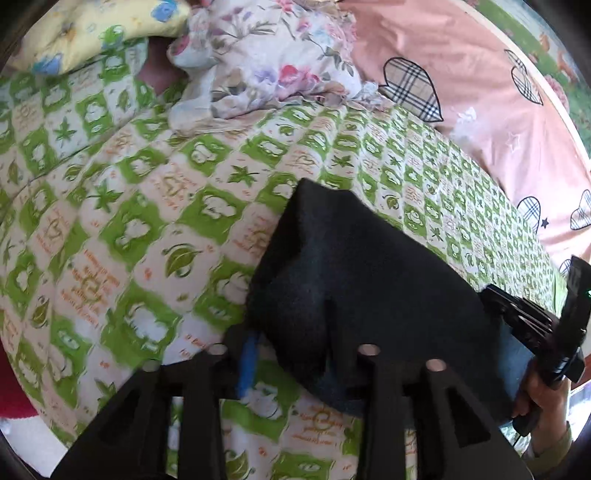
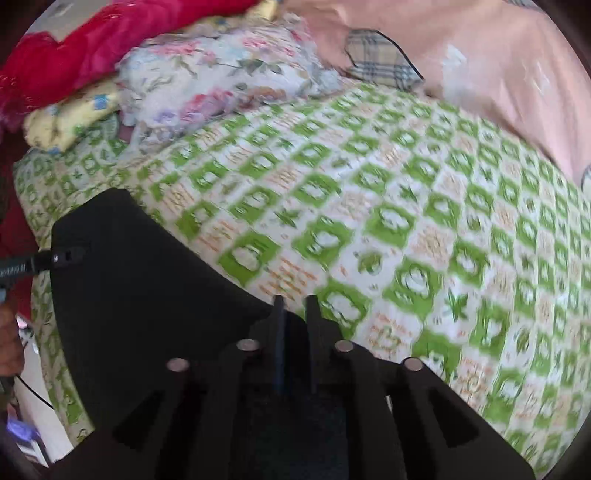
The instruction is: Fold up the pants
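Pants [image 1: 354, 291] black, bunched, lifted off the bed [image 1: 110, 229] in the left wrist view, hanging from the left gripper [image 1: 291, 354]. Its fingers look pinched on one edge of the cloth; the blue pad [image 1: 246, 363] shows bare on the left side, the other finger is buried in fabric, so the exact gap is hard to read. Right gripper [image 1: 532, 317] shows at the far edge, holding the opposite end. Likely step: mid-fold carry, both ends raised. Floral quilt [image 1: 266, 62], yellow pillow [image 1: 92, 29] and pink sheet [image 1: 498, 122] lie at the far side, well apart.

Right wrist view: right gripper [image 2: 295, 306], fingers nearly closed, narrow slot between them, pants [image 2: 140, 288] clamped and spreading out to the left. Left gripper tip [image 2: 55, 258] touches the cloth's far edge. Red blanket [image 2: 92, 55] piled beyond. Next move probably calls for lowering both ends together onto the bare green sheet [image 2: 406, 221], keeping edges aligned. Nothing blocks that patch. Frames are motion-blurred.
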{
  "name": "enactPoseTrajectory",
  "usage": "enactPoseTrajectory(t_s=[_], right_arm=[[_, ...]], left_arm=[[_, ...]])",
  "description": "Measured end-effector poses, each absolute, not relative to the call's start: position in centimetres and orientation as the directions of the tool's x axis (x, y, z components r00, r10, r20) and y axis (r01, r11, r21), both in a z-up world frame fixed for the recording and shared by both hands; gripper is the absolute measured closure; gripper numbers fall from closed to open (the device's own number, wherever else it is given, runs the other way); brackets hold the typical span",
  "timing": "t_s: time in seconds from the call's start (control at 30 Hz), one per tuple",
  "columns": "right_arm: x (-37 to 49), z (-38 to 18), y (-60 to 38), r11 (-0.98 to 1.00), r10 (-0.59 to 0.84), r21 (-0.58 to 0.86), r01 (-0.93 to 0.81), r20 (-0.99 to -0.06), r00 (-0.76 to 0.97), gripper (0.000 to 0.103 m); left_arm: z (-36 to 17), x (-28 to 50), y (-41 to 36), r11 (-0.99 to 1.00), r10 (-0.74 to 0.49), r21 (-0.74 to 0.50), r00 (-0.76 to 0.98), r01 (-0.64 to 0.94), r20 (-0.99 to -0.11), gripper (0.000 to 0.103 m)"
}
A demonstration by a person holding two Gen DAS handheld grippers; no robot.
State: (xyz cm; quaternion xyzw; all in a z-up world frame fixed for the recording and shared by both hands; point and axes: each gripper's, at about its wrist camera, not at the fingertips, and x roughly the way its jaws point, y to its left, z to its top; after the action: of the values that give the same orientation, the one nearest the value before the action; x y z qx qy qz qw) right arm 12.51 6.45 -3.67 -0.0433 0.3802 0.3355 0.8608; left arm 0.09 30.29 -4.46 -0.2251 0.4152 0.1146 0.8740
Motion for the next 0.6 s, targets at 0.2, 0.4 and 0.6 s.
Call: enactPoseTrajectory(t_s=[0.2, 0.4, 0.6], right_arm=[[9.2, -0.8, -0.3, 0.797, 0.575, 0.257, -0.547, -0.599, 0.557, 0.055], [4.8, -0.6, -8.6, 0.840, 0.542, 0.342, -0.422, -0.567, 0.620, 0.054], [0.3, -2.4, -17.7, 0.882, 0.443, 0.417, -0.219, -0.573, 0.690, 0.054]], left_arm=[[-0.3, -2.4, 29.5, 0.896, 0.076, -0.254, 0.688, -0.365, -0.721, 0.052], [2.6, -1.1, 22.5, 0.966, -0.046, -0.215, 0.721, -0.144, -0.692, 0.047], [2.2, 1.1, 12.1, 0.979, -0.201, -0.163, 0.672, 0.120, -0.712, 0.047]])
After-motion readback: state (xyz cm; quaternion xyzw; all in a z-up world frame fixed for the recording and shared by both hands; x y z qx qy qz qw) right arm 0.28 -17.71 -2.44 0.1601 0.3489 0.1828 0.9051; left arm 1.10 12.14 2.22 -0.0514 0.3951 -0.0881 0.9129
